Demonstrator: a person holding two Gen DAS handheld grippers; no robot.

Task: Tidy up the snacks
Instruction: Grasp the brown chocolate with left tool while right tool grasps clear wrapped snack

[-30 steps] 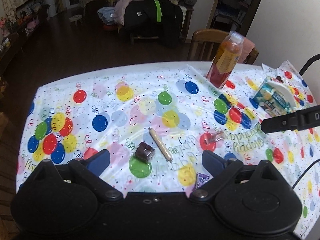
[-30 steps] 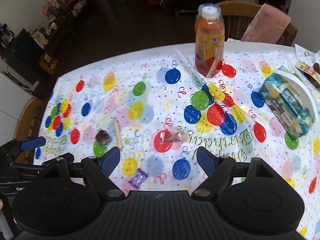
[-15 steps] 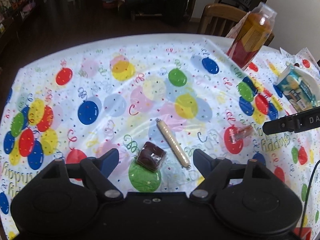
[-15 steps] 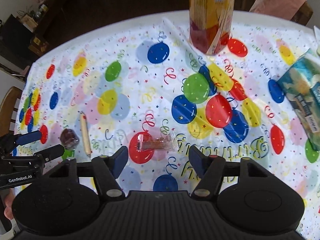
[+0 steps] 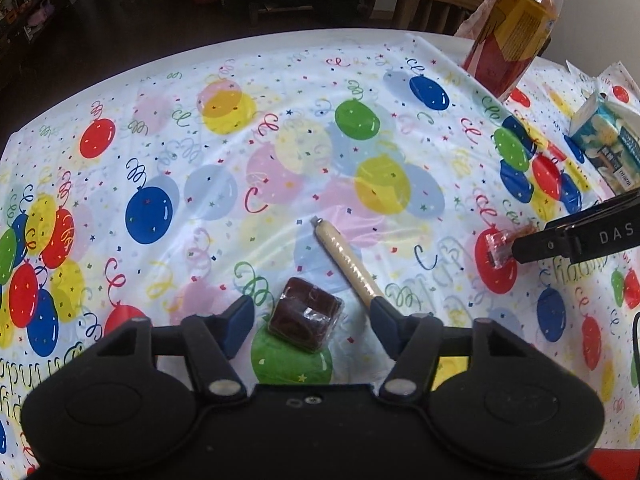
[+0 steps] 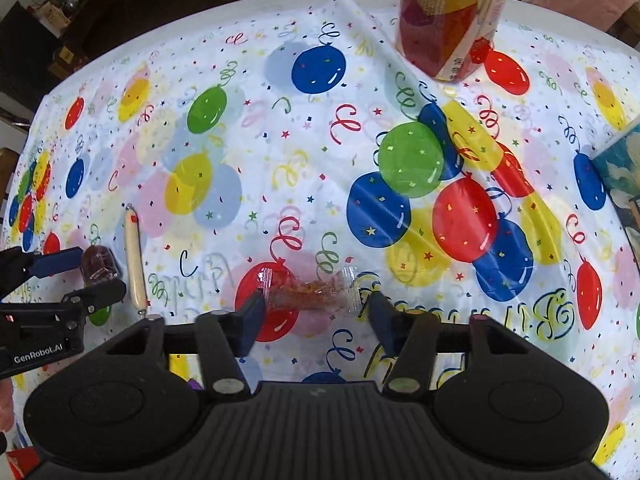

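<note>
The left gripper [image 5: 312,322] is held spread wide, low over the balloon-print tablecloth [image 5: 168,152], with a dark brown wrapped chocolate [image 5: 306,314] lying between its blue fingertips [image 5: 239,322] and touching neither. A wrapped cream-coloured stick snack [image 5: 345,261] lies just to the right of the chocolate, its near end beside the right fingertip. The right gripper [image 6: 316,314] is likewise spread apart, bracketing a clear-wrapped reddish candy [image 6: 308,292] that rests on a printed red balloon; nothing is held in it. Farther off, a bottle of orange-red drink [image 6: 450,20] stands at the far side, and a blue-green snack packet [image 5: 608,148] lies at the far right.

The step in hand appears to be a two-handed pick. For the chocolate, the fingers would best be lowered until the wrapper sides are reached, then closed slowly, so that the block is squeezed across its body rather than on loose film. The stick snack is so near that it could be trapped under the right fingertip; a slight shift to the left before closing would be prudent. For the candy, the crimped ends of the wrapper are likely to slip, so the grip should be taken on the filled middle. The thin cloth may also be pinched and dragged if the tips are pressed down hard.
</note>
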